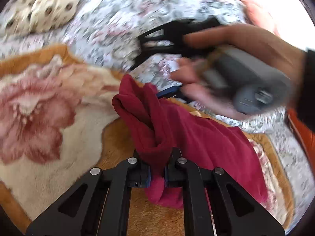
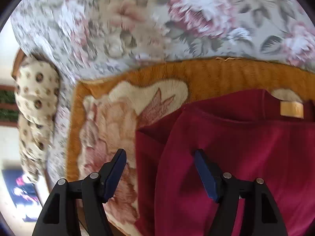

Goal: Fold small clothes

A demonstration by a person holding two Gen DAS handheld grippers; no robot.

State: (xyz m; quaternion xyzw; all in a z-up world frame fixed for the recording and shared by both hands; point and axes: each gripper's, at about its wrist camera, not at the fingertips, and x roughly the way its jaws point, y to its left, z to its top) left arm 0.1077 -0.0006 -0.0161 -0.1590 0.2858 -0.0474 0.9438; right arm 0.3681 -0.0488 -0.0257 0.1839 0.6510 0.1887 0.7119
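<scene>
A small dark red garment (image 1: 193, 137) lies on an orange and cream floral blanket (image 1: 49, 118). My left gripper (image 1: 157, 169) is shut on a bunched fold of the garment and lifts it off the blanket. In the right wrist view the garment (image 2: 246, 157) lies mostly flat, with a tan label (image 2: 292, 109) at its neck. My right gripper (image 2: 159, 155) is open and empty, just above the garment's left edge. It also shows in the left wrist view (image 1: 157, 45), blurred, held in a hand.
A floral bedspread (image 2: 157, 19) lies under the blanket and beyond it. A spotted cream pillow (image 1: 41, 11) lies at the far left, also in the right wrist view (image 2: 35, 102). The blanket's orange border (image 2: 216, 68) runs just past the garment.
</scene>
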